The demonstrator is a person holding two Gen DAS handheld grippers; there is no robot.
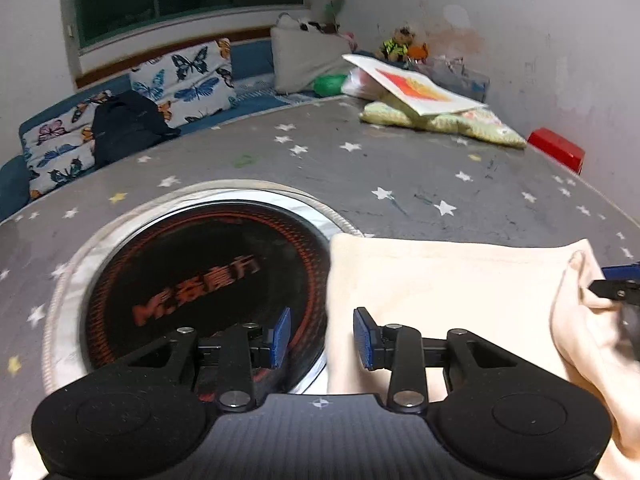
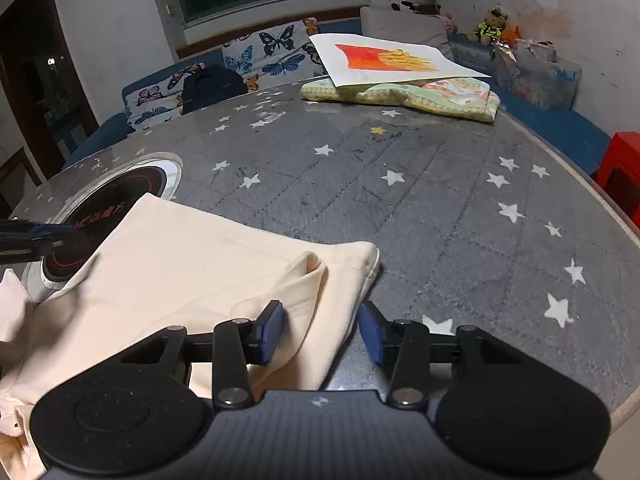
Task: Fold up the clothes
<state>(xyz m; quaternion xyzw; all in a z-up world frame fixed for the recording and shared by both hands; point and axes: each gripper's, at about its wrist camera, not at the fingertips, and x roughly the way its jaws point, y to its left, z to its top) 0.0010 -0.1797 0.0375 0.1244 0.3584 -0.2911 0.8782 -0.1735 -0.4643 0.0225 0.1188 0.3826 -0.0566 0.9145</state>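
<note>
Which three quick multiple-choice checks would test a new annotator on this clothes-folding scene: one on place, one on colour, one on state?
1. The cream garment lies partly over:
A. the round black cooktop
B. a red stool
C. a blue sofa

2. The stars on the grey tablecloth are mostly:
A. red
B. white
C. green

3. The right hand-held gripper is:
A. shut on the garment
B. open above the garment's edge
C. holding paper

Answers: 1 A, the cloth covers the cooktop's rim. 2 B, white stars. 3 B, the pads stand apart.

Orange lettering on the black round cooktop (image 1: 208, 292) is too blurred to read.
</note>
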